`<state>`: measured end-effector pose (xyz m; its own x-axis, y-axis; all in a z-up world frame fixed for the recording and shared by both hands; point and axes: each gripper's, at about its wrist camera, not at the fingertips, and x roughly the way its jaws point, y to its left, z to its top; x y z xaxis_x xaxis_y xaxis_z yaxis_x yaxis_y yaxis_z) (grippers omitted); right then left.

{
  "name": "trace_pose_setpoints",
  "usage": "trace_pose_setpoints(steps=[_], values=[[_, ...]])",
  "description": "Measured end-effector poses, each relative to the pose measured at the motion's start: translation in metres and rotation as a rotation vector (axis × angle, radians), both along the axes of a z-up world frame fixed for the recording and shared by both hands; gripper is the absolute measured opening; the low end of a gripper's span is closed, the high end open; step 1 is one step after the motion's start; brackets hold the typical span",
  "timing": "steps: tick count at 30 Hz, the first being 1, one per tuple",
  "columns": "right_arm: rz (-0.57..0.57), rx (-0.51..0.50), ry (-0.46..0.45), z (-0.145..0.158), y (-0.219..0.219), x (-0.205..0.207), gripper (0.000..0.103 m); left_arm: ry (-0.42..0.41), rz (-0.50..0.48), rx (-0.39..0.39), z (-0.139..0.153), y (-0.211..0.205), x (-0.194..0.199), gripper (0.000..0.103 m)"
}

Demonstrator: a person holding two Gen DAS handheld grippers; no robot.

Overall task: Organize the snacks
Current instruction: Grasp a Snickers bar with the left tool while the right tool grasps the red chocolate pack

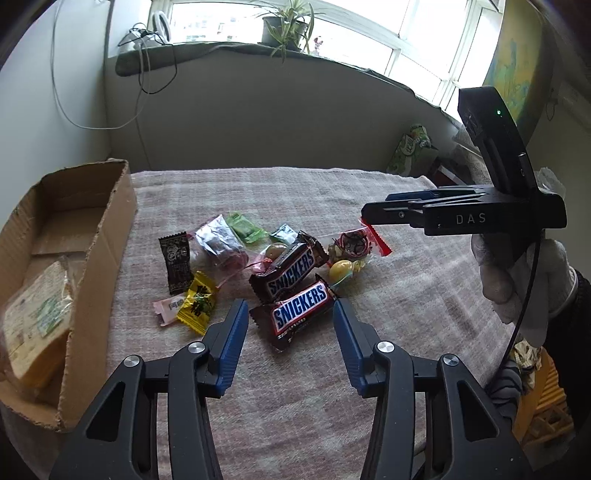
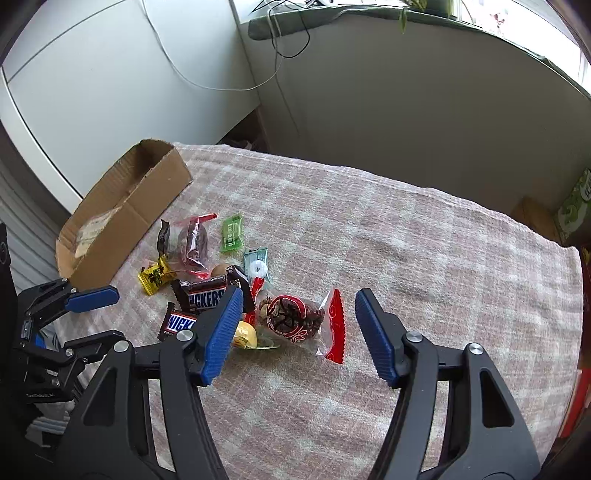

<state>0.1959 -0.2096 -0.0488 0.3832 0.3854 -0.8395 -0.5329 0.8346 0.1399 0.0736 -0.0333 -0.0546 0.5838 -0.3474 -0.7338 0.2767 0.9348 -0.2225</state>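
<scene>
A pile of wrapped snacks lies on the checked cloth (image 1: 388, 295). Two Snickers bars (image 1: 301, 314) (image 2: 205, 297) lie at its near side. My left gripper (image 1: 290, 314) is open, its blue pads either side of the nearer Snickers bar, just above it. My right gripper (image 2: 297, 314) is open above a clear packet with red ends (image 2: 295, 319) and a yellow candy (image 2: 245, 334). The right gripper also shows from the side in the left wrist view (image 1: 373, 216). A cardboard box (image 1: 74, 258) (image 2: 125, 214) at the left holds a pale packet (image 1: 33, 325).
Small candies lie in the pile: a black wrapper (image 1: 177, 262), a yellow one (image 1: 197, 302), a green one (image 1: 245, 227), a silver-pink packet (image 1: 218, 243). A wall and a windowsill with a plant (image 1: 288, 26) lie behind. A green carton (image 1: 410, 151) stands at the back right.
</scene>
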Motion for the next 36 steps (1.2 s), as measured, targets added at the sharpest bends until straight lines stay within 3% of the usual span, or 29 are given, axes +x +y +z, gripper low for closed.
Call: trace_pose_setpoints(steps=[6,12,22,25,27,36], values=[[0.070,-0.006,0.083,-0.024,0.014,0.017,0.055,0.069,-0.060,-0.002,-0.015,-0.016,0.022,0.043],[0.112,-0.012,0.112,-0.036,0.011,0.025,0.055,0.087,-0.101,0.061,-0.024,-0.028,0.033,0.043],[0.228,-0.115,0.064,-0.035,0.019,0.014,0.055,0.101,-0.180,0.160,-0.037,-0.053,0.033,0.043],[0.259,-0.136,0.047,-0.035,0.025,0.013,0.060,0.100,-0.184,0.173,-0.037,-0.050,0.029,0.042],[0.280,-0.149,0.041,-0.035,0.028,0.013,0.065,0.101,-0.170,0.187,-0.038,-0.048,0.028,0.034],[0.368,-0.258,0.021,-0.037,0.037,0.003,0.067,0.094,-0.144,0.176,-0.038,-0.036,0.019,0.030]])
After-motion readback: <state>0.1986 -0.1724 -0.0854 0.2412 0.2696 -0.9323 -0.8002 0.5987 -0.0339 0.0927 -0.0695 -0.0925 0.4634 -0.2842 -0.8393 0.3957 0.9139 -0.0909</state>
